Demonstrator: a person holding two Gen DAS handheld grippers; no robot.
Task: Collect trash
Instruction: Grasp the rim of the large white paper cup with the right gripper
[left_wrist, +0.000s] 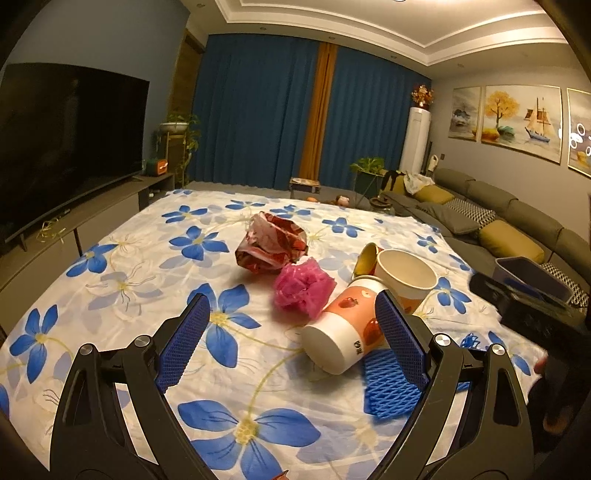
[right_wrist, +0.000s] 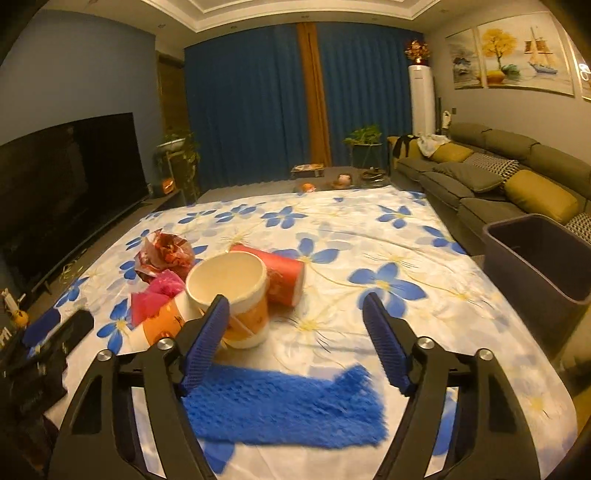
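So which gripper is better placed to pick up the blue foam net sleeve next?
Right. The right gripper is open directly above the flat blue foam net sleeve; the left gripper faces the paper cups.

White cloth (right_wrist: 369, 236) with blue flowers; blue mesh sheet (right_wrist: 284, 406) under the right hand-held gripper (right_wrist: 295, 345); ahead-left, orange-and-white cup (right_wrist: 240, 295), red cup (right_wrist: 284, 273), pink bag (right_wrist: 155, 295), red-and-white wrapper (right_wrist: 162, 254).

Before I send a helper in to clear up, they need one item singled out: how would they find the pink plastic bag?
Look at the table under the blue-flowered cloth, at the heap of trash near its middle. The pink plastic bag lies between the crumpled red wrapper and the toppled apple-print paper cup. It is the only bright pink, frilly ball there.
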